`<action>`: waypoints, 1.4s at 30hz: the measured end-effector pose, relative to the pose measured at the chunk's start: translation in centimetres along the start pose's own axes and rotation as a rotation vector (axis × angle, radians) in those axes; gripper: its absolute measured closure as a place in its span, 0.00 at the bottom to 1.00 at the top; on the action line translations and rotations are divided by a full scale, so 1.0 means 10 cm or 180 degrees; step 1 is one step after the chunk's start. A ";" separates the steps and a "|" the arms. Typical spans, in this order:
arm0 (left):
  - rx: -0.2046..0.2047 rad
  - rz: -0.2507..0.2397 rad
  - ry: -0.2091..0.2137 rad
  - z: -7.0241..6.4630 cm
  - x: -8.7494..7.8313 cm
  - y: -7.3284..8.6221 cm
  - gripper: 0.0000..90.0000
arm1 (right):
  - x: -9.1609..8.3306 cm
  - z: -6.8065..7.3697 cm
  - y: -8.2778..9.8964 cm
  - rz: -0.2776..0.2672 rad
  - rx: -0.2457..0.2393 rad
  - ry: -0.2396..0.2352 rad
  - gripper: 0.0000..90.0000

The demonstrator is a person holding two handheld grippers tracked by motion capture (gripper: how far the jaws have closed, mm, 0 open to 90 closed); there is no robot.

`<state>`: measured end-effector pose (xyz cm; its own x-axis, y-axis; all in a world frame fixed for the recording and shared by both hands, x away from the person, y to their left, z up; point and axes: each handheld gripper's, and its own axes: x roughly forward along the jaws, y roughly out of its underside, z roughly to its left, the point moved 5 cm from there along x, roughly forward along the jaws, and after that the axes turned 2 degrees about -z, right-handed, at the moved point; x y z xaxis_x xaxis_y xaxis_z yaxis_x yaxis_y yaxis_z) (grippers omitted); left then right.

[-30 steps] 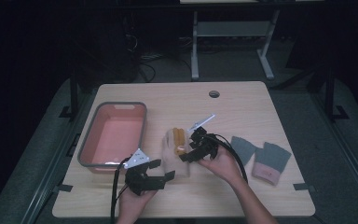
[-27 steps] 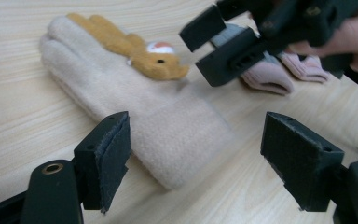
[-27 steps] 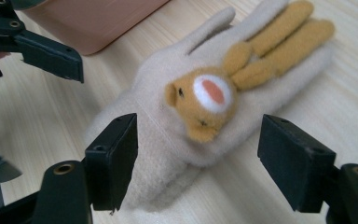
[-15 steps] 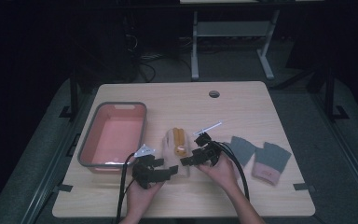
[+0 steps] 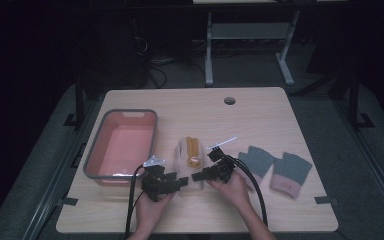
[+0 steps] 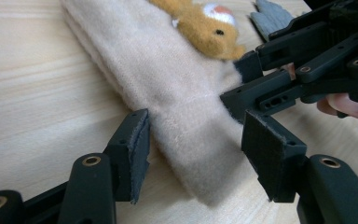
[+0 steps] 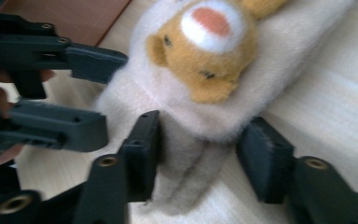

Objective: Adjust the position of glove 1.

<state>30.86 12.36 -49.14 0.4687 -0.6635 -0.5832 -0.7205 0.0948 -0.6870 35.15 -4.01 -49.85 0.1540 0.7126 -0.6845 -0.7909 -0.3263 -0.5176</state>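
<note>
Tongs of both grippers, closing, straddle the cream mitten's (image 5: pixel 186 165) cuff edge, seemingly not yet clamped.

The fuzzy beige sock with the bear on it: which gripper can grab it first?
Probably the left gripper: its jaws straddle the beige sock at its cuff, one pad touching. The right gripper straddles it too, with wider gaps.

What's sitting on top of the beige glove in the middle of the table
An orange plush animal face with a white and pink snout lies on the beige glove. The fabric beneath the face is covered.
</note>
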 end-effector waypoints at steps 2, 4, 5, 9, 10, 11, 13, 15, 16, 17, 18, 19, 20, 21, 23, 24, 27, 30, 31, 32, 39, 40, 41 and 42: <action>-0.0002 0.0030 0.0032 0.01 0.01 0.00 0.48 | -0.02 0.01 0.02 -0.0028 -0.0040 -0.0022 0.67; -0.0050 0.0040 0.0065 0.01 0.02 0.00 0.48 | -0.04 0.02 0.02 -0.0007 -0.0081 0.0012 0.71; -0.0075 0.0042 0.0080 0.01 0.02 0.00 0.50 | -0.05 0.02 0.03 -0.0003 -0.0099 0.0022 0.72; -0.0191 0.0073 0.0147 0.01 0.05 0.00 0.52 | -0.08 0.02 0.06 0.0035 -0.0133 0.0011 0.75; -0.0209 0.0091 0.0159 0.00 0.06 0.00 0.52 | -0.09 0.02 0.07 0.0036 -0.0142 0.0011 0.75; -0.0218 0.0094 0.0162 0.00 0.08 0.01 0.52 | -0.11 0.02 0.08 0.0028 -0.0155 0.0013 0.75; -0.0249 0.0126 0.0188 -0.02 0.11 0.01 0.50 | -0.14 0.01 0.12 0.0011 -0.0146 -0.0007 0.75; -0.0248 0.0151 0.0205 -0.03 0.13 0.01 0.48 | -0.18 -0.02 0.16 -0.0016 -0.0130 -0.0007 0.75; -0.0279 0.0150 0.0211 -0.04 0.15 0.00 0.47 | -0.21 -0.03 0.18 -0.0015 -0.0094 -0.0015 0.73; -0.0286 0.0178 0.0210 -0.04 0.17 0.00 0.46 | -0.25 -0.05 0.19 -0.0065 -0.0043 0.0002 0.62; -0.0290 0.0181 0.0223 -0.04 0.18 0.00 0.46 | -0.25 -0.05 0.19 -0.0065 -0.0043 0.0002 0.62; -0.0291 0.0181 0.0211 -0.04 0.19 -0.01 0.46 | -0.26 -0.07 0.18 -0.0093 -0.0060 0.0032 0.57; -0.0296 0.0185 0.0214 -0.04 0.20 -0.01 0.46 | -0.27 -0.08 0.17 -0.0128 -0.0003 0.0076 0.49; -0.0311 0.0181 0.0220 -0.04 0.20 -0.02 0.45 | -0.27 -0.09 0.16 -0.0157 0.0029 0.0087 0.46; -0.0357 0.0185 0.0250 -0.03 0.21 -0.03 0.45 | -0.24 -0.12 0.16 -0.0170 0.0124 0.0103 0.42; -0.0365 0.0184 0.0258 -0.03 0.22 -0.03 0.45 | -0.23 -0.12 0.16 -0.0149 0.0142 0.0111 0.43; -0.0439 0.0188 0.0316 -0.02 0.24 -0.05 0.48 | -0.19 -0.11 0.16 -0.0191 0.0152 0.0111 0.48; -0.0485 0.0200 0.0389 -0.03 0.27 -0.05 0.52 | -0.16 -0.07 0.16 -0.0207 0.0154 0.0142 0.53; -0.0506 0.0206 0.0416 -0.03 0.29 -0.04 0.55 | -0.15 -0.06 0.17 -0.0206 0.0153 0.0136 0.56; -0.0526 0.0214 0.0430 -0.02 0.29 -0.04 0.59 | -0.14 -0.04 0.17 -0.0203 0.0152 0.0134 0.59; -0.0663 0.0195 0.0530 0.01 0.31 -0.05 0.72 | -0.12 0.00 0.17 -0.0227 0.0143 0.0102 0.73; -0.0654 0.0191 0.0535 0.01 0.31 -0.05 0.73 | -0.12 0.00 0.17 -0.0236 0.0148 0.0091 0.74; -0.0655 0.0186 0.0532 0.01 0.32 -0.05 0.74 | -0.12 0.01 0.17 -0.0244 0.0171 0.0075 0.76; -0.0664 0.0182 0.0535 0.01 0.33 -0.06 0.75 | -0.12 0.01 0.16 -0.0257 0.0139 0.0086 0.77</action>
<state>32.89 10.25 -50.69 0.3454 -0.7770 -0.5262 -0.8412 -0.0078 -0.5407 33.63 -5.36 -49.82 0.2337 0.7182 -0.6554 -0.8003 -0.2407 -0.5491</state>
